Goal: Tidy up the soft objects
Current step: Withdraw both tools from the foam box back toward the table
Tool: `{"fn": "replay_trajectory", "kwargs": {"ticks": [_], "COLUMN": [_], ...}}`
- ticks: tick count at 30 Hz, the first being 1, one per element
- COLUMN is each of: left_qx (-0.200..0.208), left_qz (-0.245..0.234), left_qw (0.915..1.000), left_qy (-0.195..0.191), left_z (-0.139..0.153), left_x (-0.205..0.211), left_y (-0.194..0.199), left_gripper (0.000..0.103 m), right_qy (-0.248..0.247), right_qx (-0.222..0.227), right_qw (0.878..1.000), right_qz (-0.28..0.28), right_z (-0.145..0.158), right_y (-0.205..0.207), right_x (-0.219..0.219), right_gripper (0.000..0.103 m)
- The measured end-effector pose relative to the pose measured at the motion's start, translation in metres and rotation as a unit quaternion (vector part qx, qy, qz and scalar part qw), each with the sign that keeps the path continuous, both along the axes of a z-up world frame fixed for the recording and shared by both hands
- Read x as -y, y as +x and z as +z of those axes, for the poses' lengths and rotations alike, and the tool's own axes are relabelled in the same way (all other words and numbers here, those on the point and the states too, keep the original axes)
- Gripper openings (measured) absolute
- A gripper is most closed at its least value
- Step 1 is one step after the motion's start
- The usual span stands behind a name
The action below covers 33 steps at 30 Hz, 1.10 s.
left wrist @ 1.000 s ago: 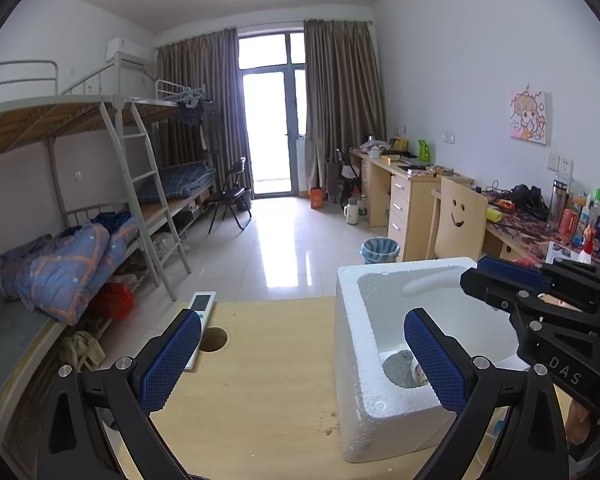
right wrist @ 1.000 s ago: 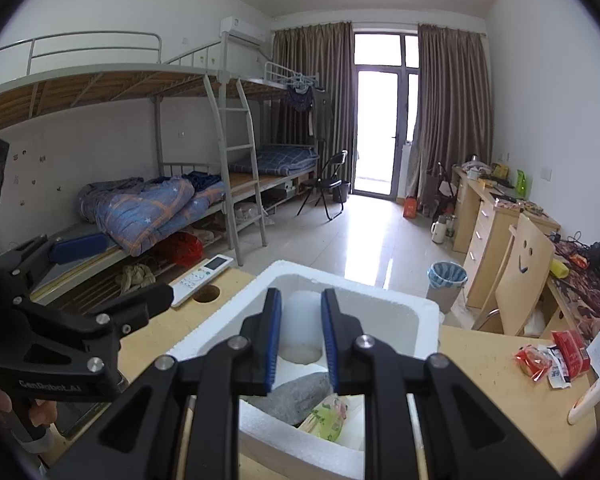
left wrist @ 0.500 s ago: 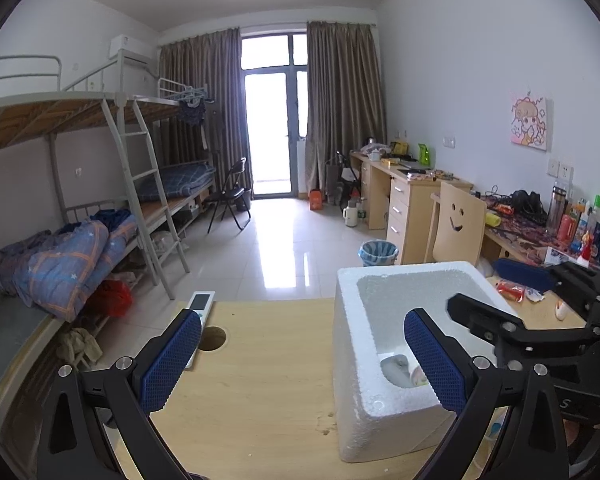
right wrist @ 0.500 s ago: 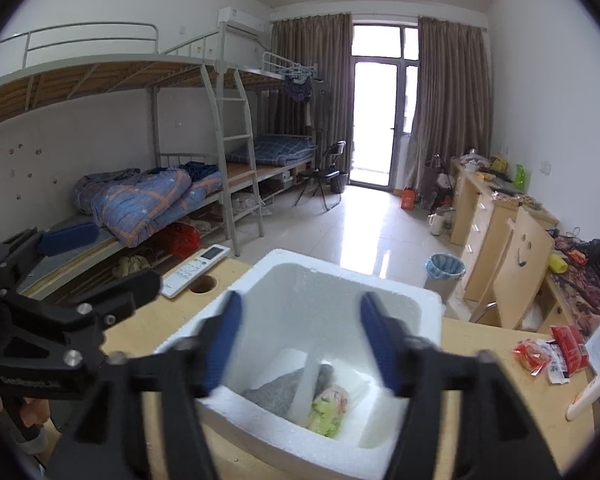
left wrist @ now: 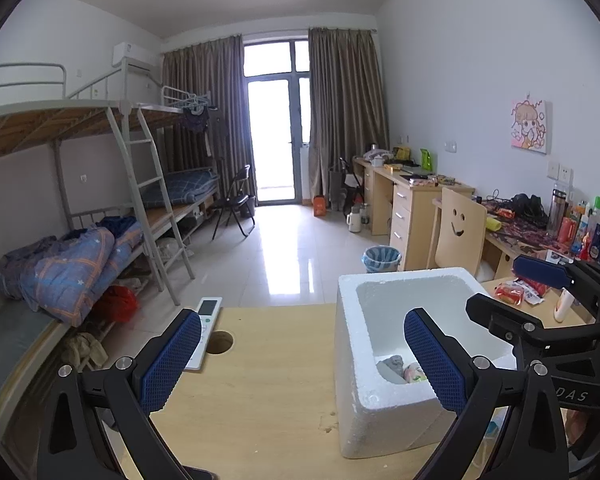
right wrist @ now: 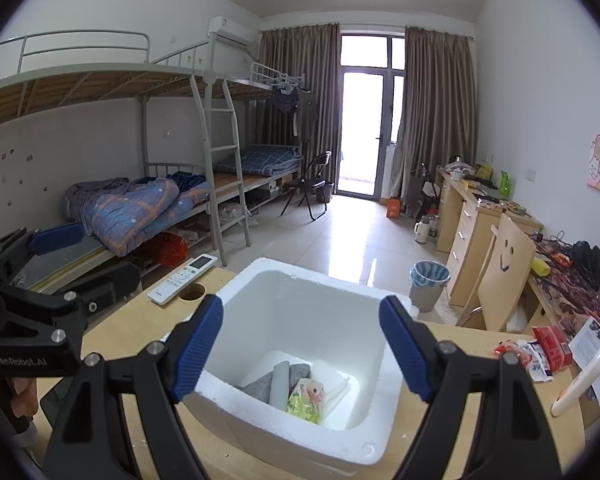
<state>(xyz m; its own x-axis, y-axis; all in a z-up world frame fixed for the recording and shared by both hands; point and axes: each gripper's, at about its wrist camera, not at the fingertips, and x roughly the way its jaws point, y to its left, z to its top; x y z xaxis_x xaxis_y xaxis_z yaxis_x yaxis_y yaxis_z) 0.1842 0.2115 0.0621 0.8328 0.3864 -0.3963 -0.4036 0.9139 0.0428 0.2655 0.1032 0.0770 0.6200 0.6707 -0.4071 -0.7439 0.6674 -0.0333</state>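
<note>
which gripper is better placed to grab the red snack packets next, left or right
Right, probably. The right gripper has just been opening, nothing is between its pads, and the red snack packets lie on its side of the foam box. The left gripper, also open, sits across the box.

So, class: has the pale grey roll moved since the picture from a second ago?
Yes. It was between the right tool's pads above the foam box; now it lies on the box floor, and the tool's jaws have just been opening, empty.
</note>
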Motion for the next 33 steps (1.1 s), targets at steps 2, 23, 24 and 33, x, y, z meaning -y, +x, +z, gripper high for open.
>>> {"fn": "replay_trajectory", "kwargs": {"ticks": [2,23,24,33], "left_qx": [0.0,0.023,0.024,0.042], "left_qz": [0.001,-0.001,-0.001,-0.013], "left_qw": [1.0,0.9997,0.9996,0.9986], "left_qy": [0.001,0.013,0.014,0.029], "left_z": [0.002,0.016,0.016,0.025], "left_x": [0.002,0.037,0.04,0.063], "left_y": [-0.003,-0.055,-0.057,-0.076], "left_gripper": [0.102,0.102,0.102,0.102], "right_qy": [0.003,0.036,0.037,0.053], "right_qx": [-0.001,0.02,0.021,0.035], "right_qw": [1.0,0.999,0.999,0.998], "right_qz": [-0.003,-0.018,-0.02,-0.03], "right_z": [0.0,0.016,0.017,0.022], "right_y": [-0.002,-0.054,-0.055,-0.074], "right_x": [0.003,0.061,0.063,0.085], "right_gripper": [0.084,0.103,0.103,0.103]}}
